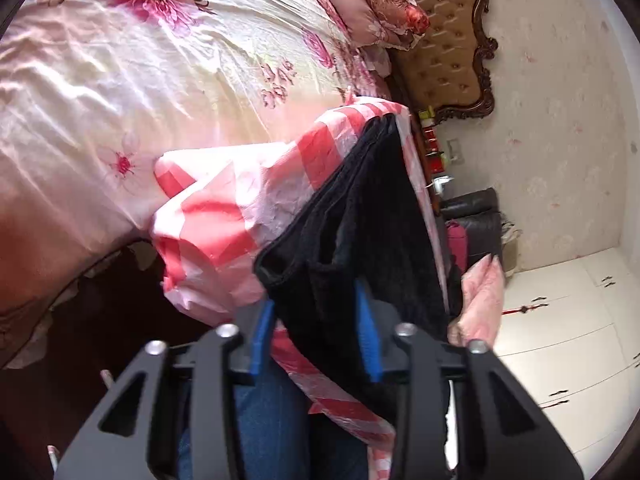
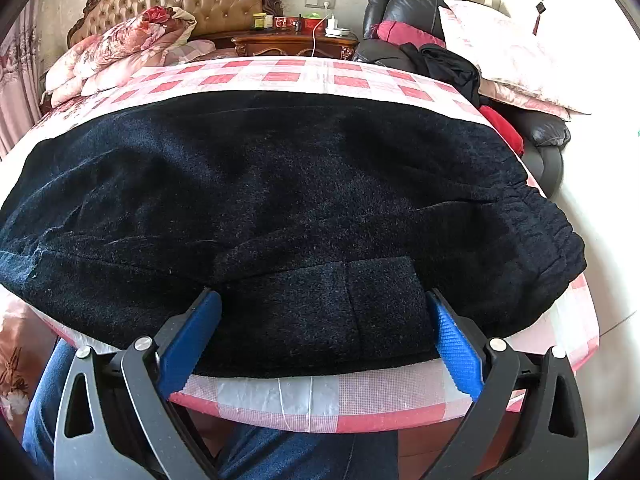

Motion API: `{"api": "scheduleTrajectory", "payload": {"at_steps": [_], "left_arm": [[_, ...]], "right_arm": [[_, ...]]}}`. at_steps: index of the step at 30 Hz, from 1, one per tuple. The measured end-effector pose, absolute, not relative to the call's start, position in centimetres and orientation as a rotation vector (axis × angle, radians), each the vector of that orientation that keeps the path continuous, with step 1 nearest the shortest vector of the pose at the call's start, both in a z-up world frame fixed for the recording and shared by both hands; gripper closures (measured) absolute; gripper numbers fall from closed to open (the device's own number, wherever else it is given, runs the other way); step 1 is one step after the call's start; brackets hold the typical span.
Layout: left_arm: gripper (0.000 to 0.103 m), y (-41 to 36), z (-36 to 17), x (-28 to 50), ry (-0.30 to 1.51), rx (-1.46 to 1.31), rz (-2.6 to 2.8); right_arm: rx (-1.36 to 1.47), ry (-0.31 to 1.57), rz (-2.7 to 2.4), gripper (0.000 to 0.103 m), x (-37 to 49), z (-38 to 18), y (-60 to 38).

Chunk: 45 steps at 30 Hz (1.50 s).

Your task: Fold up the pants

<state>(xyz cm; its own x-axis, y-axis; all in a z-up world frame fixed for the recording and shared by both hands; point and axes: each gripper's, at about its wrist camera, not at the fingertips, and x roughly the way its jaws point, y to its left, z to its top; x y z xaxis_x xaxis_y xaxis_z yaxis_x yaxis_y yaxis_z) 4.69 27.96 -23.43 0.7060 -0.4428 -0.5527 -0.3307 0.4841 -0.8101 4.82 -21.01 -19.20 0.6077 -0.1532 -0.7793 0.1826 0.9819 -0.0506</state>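
Pants (image 2: pixel 280 200) flat on checked cloth (image 2: pixel 304 76). Right gripper (image 2: pixel 324 320) spread around 6 o'clock hem. Left gripper (image 1: pixel 320 316) spread around pants edge, grip unclear.

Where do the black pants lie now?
In the right wrist view the black pants lie across the red-checked tablecloth, their near edge between the right gripper fingers.

My left wrist camera sits rolled sideways at the table's end, close in, looking along the dark pants (image 1: pixel 360 216) edge-on toward the headboard (image 1: pixel 444 40). My right wrist camera is level at the near edge of the checkered tablecloth (image 2: pixel 320 404), facing across it (very near). Both views share pants, cloth, headboard and nightstand (image 2: pixel 296 44).
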Motion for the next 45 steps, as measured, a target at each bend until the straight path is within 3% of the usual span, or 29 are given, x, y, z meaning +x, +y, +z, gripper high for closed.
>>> {"api": "scheduleTrajectory", "payload": {"at_steps": [2, 10, 13, 19, 22, 26, 28, 29, 30, 34, 38, 40, 43, 45], "left_arm": [[0.083, 27.8, -22.8, 4.6, 0.82, -1.067, -0.068], [0.088, 26.2, -18.7, 5.2, 0.791, -0.907, -0.072], [0.061, 27.0, -19.0, 4.9, 0.827, -0.934, 0.037], [0.059, 27.1, -15.0, 3.7, 0.705, -0.764, 0.196], [0.041, 20.7, -12.2, 6.0, 0.666, -0.48, 0.07], [0.037, 10.1, -11.9, 10.1, 0.706, -0.167, -0.14], [0.038, 4.3, -12.1, 12.3, 0.742, -0.04, -0.236], [0.042, 2.1, -12.3, 13.2, 0.765, -0.011, -0.282], [0.056, -0.2, -12.6, 14.3, 0.796, 0.0, -0.338], [0.071, -8.6, -15.0, 18.2, 0.869, 0.092, -0.463], [0.073, -12.2, -19.0, 21.5, 0.994, 0.111, -0.443], [0.073, -12.7, -19.1, 21.2, 0.974, 0.129, -0.432], [0.073, -11.9, -19.6, 19.6, 0.952, 0.148, -0.43], [0.073, -11.1, -19.7, 17.8, 0.94, 0.159, -0.428]], "right_arm": [[0.04, 0.899, -0.191, 0.006, 4.9, -19.2, -21.1], [0.049, 0.897, -0.189, 0.005, 4.9, -19.5, -21.4], [0.049, 0.9, -0.187, 0.005, 4.8, -19.6, -21.4], [0.06, 0.896, -0.18, 0.005, 4.6, -20.0, -21.4], [0.067, 0.916, -0.179, 0.005, 4.7, -20.0, -21.4], [0.116, 0.922, -0.152, 0.005, 4.9, -18.3, -22.2], [0.207, 0.867, -0.155, 0.005, 5.0, -16.1, -24.0], [0.228, 0.85, -0.162, 0.005, 5.5, -15.2, -24.8], [0.234, 0.849, -0.167, 0.005, 6.1, -14.6, -25.3], [0.22, 0.944, -0.135, 0.005, 11.6, -14.1, -26.8], [0.194, 1.038, -0.046, 0.006, 18.5, -15.2, -26.6], [0.156, 1.067, -0.003, 0.008, 21.0, -16.3, -25.9], [0.039, 1.112, -0.054, 0.018, 23.2, -18.1, -25.2], [0.06, 1.115, -0.078, 0.018, 23.6, -19.0, -26.2]]}}
